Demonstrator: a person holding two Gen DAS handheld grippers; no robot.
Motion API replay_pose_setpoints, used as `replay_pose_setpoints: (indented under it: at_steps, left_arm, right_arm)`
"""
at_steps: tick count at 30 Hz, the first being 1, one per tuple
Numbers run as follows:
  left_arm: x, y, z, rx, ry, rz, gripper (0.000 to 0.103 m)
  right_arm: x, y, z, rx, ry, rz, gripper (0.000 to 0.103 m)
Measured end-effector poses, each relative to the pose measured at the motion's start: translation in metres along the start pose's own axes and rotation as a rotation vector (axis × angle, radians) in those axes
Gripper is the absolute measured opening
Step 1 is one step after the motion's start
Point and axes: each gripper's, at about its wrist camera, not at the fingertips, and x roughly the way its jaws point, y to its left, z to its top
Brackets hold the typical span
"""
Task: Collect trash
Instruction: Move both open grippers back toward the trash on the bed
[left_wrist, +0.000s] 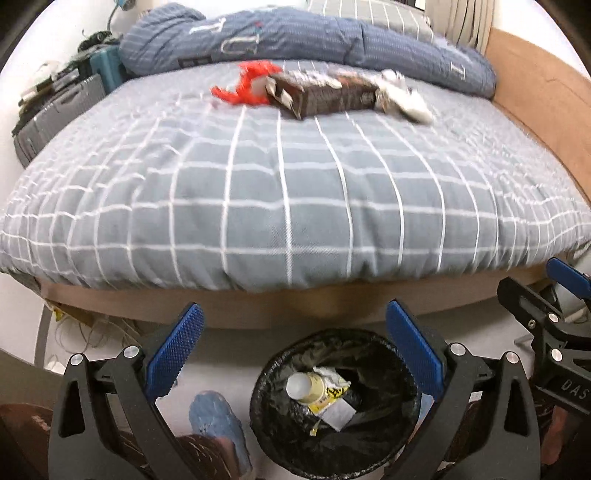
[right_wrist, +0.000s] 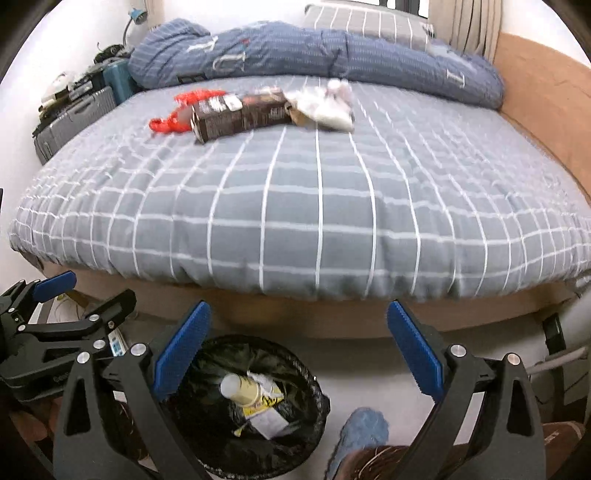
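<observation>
A dark brown carton (left_wrist: 328, 95) (right_wrist: 240, 115) lies on the grey checked bed (left_wrist: 288, 199) (right_wrist: 317, 206), with a red wrapper (left_wrist: 247, 86) (right_wrist: 177, 112) at its left end and crumpled white paper (left_wrist: 404, 96) (right_wrist: 325, 105) at its right end. A black-lined trash bin (left_wrist: 280, 424) (right_wrist: 295, 410) stands on the floor before the bed and holds a yellow cup (left_wrist: 306, 387) (right_wrist: 240, 391) and paper scraps. My left gripper (left_wrist: 293, 354) is open and empty above the bin. My right gripper (right_wrist: 297, 350) is open and empty to the bin's right.
A rolled blue duvet (left_wrist: 295, 40) (right_wrist: 317, 55) lies across the far end of the bed. Suitcases and clutter (left_wrist: 55, 107) (right_wrist: 70, 118) stand left of the bed. A brown bed frame (left_wrist: 546, 107) (right_wrist: 546, 110) rises at the right. A blue slipper (left_wrist: 218, 421) (right_wrist: 362, 428) is beside the bin.
</observation>
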Motion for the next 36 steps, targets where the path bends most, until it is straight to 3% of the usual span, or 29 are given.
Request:
replay_pose_setpoints:
  at_steps: [10, 22, 36]
  left_arm:
    - [-0.012, 0.017, 0.024, -0.059, -0.062, -0.009, 0.097]
    - [-0.019, 0.026, 0.058, -0.059, -0.156, -0.038, 0.097]
    - [0.013, 0.05, 0.109, -0.038, -0.181, 0.053, 0.097]
  right_arm:
    - [-0.012, 0.007, 0.025, -0.027, -0.098, -0.012, 0.093]
    - [-0.01, 0.017, 0.057, -0.038, -0.179, -0.022, 0.093]
    - [0.013, 0.009, 0.109, -0.028, -0.221, -0.009, 0.093]
